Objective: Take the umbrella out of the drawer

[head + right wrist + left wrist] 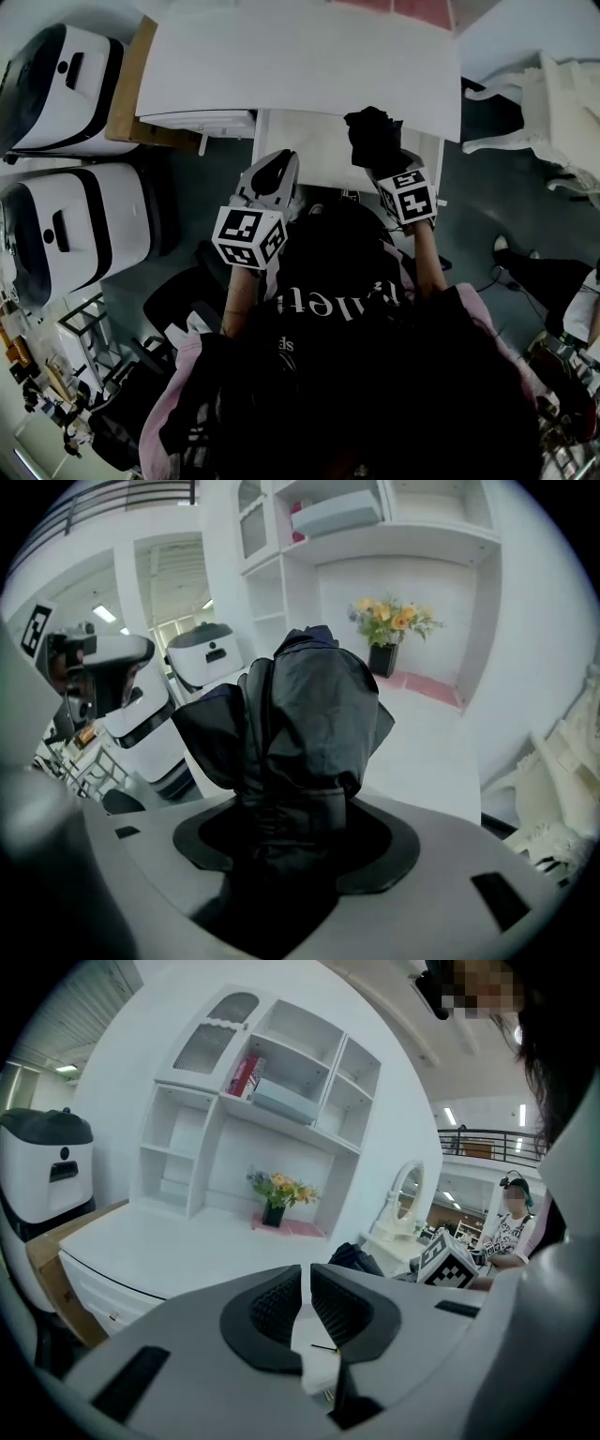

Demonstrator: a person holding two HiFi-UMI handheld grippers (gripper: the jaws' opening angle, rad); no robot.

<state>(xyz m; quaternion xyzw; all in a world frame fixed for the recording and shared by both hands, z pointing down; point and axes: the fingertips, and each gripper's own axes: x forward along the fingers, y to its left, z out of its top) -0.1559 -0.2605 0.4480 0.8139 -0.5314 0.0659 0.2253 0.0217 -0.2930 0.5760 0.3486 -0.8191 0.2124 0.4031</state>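
A black folded umbrella (372, 137) is held above the right part of the open white drawer (314, 150) under the desk top (300, 56). My right gripper (382, 171) is shut on its lower end. In the right gripper view the umbrella (305, 705) rises upright out of the right gripper (298, 829), its fabric bunched and loose. My left gripper (277, 161) hovers at the drawer's left front corner. The left gripper (306, 1277) has its jaws together with nothing between them; the umbrella (356, 1258) and the other gripper's marker cube (448, 1262) lie beyond.
Two white and black machines (64, 82) (70, 234) stand at the left beside a wooden box (129, 89). A white ornate chair (553, 103) is at the right. On the desk stand a shelf unit (267, 1101) and a flower vase (275, 1208). A person (511, 1227) is at the far right.
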